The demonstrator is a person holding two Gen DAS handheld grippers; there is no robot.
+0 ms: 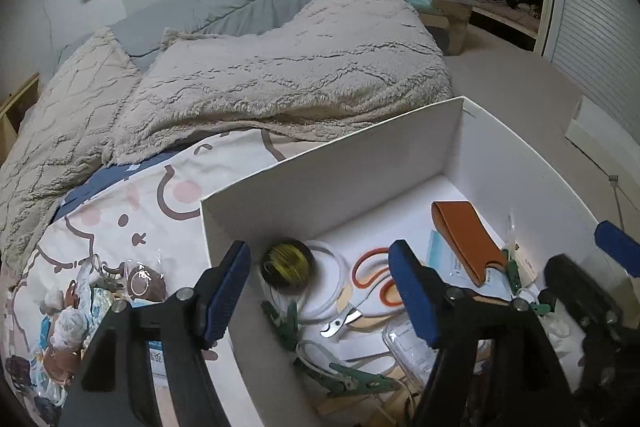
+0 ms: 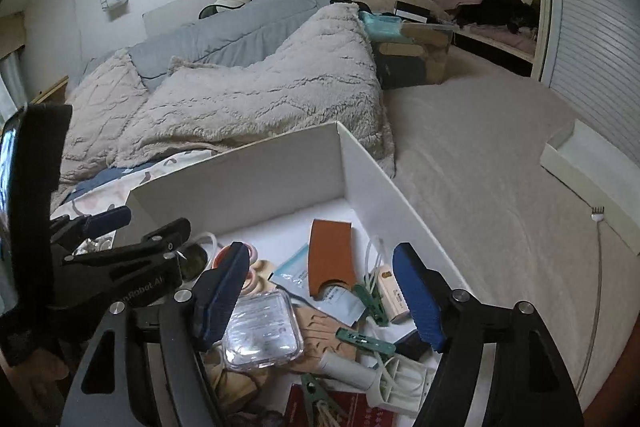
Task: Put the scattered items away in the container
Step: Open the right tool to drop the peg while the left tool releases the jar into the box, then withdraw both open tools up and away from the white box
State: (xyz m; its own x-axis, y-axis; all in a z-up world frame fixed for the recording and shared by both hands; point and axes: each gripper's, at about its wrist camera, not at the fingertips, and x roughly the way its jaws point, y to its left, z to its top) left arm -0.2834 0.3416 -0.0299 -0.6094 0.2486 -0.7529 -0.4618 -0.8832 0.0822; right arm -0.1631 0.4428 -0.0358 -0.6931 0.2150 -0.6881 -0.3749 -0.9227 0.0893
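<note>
Clutter (image 1: 80, 311) of small packets lies loose on the cartoon-print bedsheet (image 1: 132, 215), at the far left, outside the white box (image 1: 320, 183). Next comes the left hand-held gripper (image 1: 320, 291), its blue pads spread apart with nothing pressed between them; it straddles the box's left wall, one pad outside and one over the inside. Between its fingers, on the box floor, sit a dark spool with yellow thread (image 1: 286, 263) and orange-handled scissors (image 1: 372, 279). Further right lies an orange sleeve (image 1: 468, 239). The right hand-held gripper (image 2: 320, 291) hangs over the box, open and empty, above a clear plastic case (image 2: 260, 331) and green clips (image 2: 372, 303). Bare beige mattress (image 2: 500, 187) fills the right side
</note>
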